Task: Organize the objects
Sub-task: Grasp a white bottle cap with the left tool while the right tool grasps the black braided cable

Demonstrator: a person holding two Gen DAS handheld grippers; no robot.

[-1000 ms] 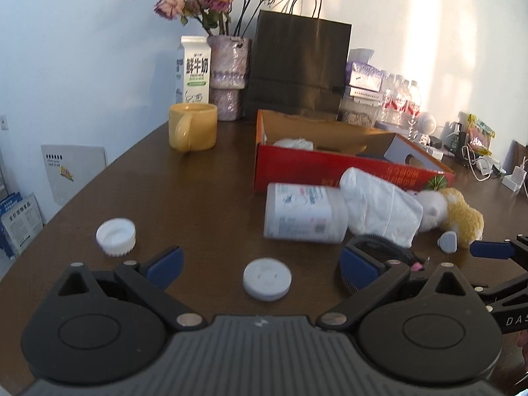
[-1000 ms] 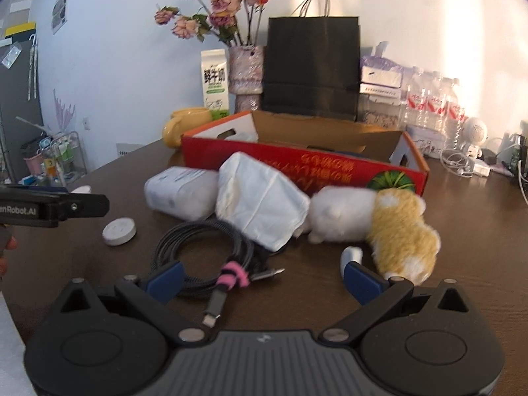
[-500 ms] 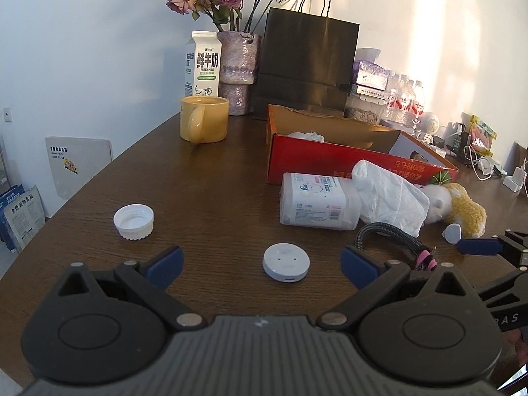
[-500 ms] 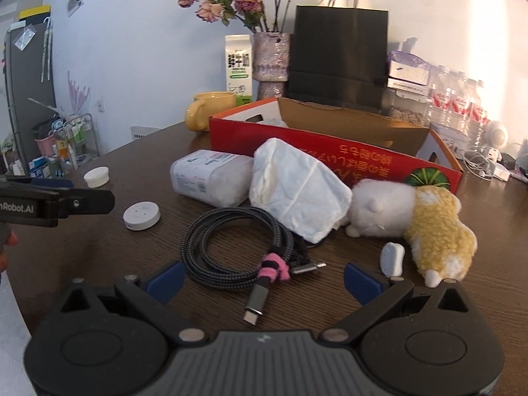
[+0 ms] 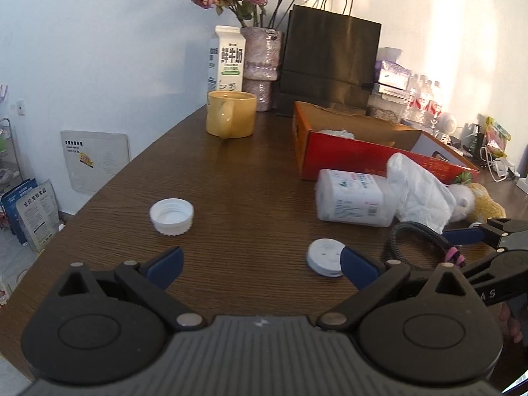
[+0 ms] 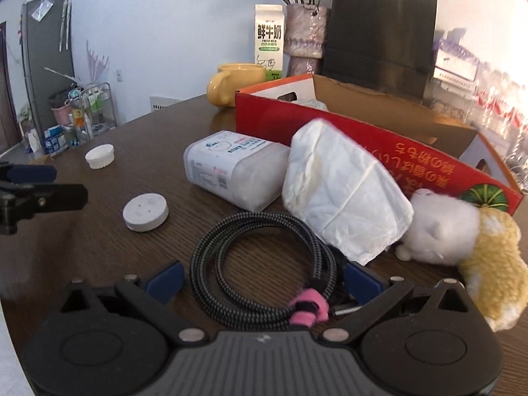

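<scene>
Left claw (image 5: 260,265) spread wide, nothing between its tips, low over the brown table (image 5: 231,178). White round puck (image 5: 325,256) lies just beside its right fingertip, partly behind it. White cap (image 5: 171,216), open side up, sits ahead and a bit left, apart from the tips.

Right claw (image 6: 264,280) also spread wide, not pinching anything. Coiled black cable (image 6: 264,264) w/ pink strap (image 6: 308,307) lies between its tips, coil running close to both; contact can't be told. Just beyond the cable: folded white cloth (image 6: 343,194) leaning on a white bottle (image 6: 231,168) that lies on its side. Plush toy (image 6: 462,241), white and yellow, lies right of the cloth, touching it. Red box (image 6: 363,138), open top, stands behind all three.

Further back: yellow mug (image 5: 231,118), milk carton (image 5: 227,59), vase (image 5: 262,66) w/ dried roses, black paper bag (image 5: 330,62).

Puck and cap are left of the cable in the right view, w/ the left claw's arm poking in at that edge.
</scene>
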